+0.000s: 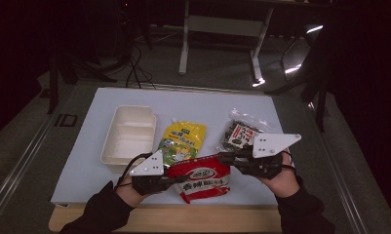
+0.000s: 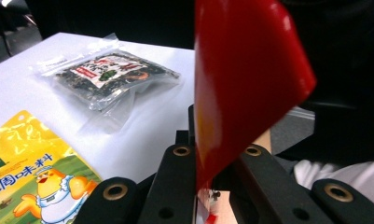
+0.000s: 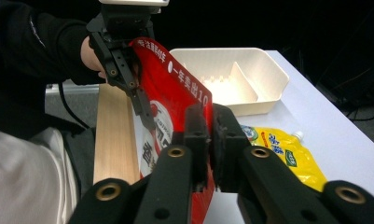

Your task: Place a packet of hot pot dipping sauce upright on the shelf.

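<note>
Both grippers are clamping the red packet (image 1: 203, 178): from the high view, the left gripper (image 1: 171, 179) is pinching its left edge and the right gripper (image 1: 225, 158) its upper right edge, lifted near the table edge. Looking along the left gripper's jaws, red film is standing between them. Along the right gripper's jaws, the packet seems gripped near a corner. Pulling evenly, without twisting, is probably wisest, keeping it beside the white tray (image 3: 250, 70).

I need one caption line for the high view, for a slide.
Two hand-held grippers, left and right, grip a red pouch by opposite edges, in front of a yellow pouch, a seaweed packet and a white tray.
</note>
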The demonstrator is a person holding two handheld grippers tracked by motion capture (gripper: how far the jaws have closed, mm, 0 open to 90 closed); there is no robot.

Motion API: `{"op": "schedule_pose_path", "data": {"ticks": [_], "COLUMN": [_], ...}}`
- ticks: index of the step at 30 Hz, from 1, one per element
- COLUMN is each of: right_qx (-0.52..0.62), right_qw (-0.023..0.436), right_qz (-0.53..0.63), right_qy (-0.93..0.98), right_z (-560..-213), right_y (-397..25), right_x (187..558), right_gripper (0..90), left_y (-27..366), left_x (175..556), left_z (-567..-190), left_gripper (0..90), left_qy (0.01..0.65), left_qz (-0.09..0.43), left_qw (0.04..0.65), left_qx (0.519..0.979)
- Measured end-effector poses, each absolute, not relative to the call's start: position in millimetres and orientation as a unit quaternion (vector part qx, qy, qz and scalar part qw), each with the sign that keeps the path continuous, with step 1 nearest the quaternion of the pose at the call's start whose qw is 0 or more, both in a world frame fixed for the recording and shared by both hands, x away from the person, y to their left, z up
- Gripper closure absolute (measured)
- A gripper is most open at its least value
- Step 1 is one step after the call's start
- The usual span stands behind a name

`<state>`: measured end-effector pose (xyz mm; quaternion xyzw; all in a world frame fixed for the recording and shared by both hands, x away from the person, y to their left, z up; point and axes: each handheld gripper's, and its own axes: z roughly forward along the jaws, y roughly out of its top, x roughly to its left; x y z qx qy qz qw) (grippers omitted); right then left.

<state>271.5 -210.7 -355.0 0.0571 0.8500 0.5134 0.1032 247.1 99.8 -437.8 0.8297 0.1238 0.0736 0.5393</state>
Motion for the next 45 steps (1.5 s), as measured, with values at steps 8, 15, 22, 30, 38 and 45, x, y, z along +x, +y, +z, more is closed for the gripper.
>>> {"op": "schedule_pose_path", "data": {"ticks": [8, 15, 22, 30, 38, 45], "right_qx": [0.079, 0.081, 0.070, 0.054, 0.056, 0.062], "right_qw": [0.082, 0.059, 0.048, 0.033, 0.024, 0.028], "right_qz": [0.505, 0.498, 0.478, 0.440, 0.448, 0.460], "right_qy": [0.855, 0.861, 0.874, 0.896, 0.892, 0.885], "right_z": [-373.9, -387.3, -390.1, -393.7, -395.1, -390.4], "right_y": [-206.9, -202.5, -197.1, -190.3, -191.5, -197.6], "right_x": [280.1, 288.1, 290.4, 292.0, 294.9, 297.0], "right_gripper": [67.3, 69.3, 81.6, 90.0, 90.0, 90.0], "left_y": [104.3, 104.8, 101.8, 100.8, 102.0, 107.5], "left_x": [252.9, 258.6, 260.2, 262.0, 264.1, 263.9], "left_z": [-419.4, -405.6, -406.1, -411.0, -413.5, -414.2], "left_gripper": [90.0, 90.0, 90.0, 90.0, 87.5, 53.6], "left_qy": [0.127, 0.128, 0.129, 0.133, 0.140, 0.153], "left_qz": [0.084, 0.093, 0.095, 0.086, 0.084, 0.097], "left_qw": [0.557, 0.561, 0.559, 0.554, 0.564, 0.572], "left_qx": [0.816, 0.813, 0.813, 0.818, 0.809, 0.800]}}
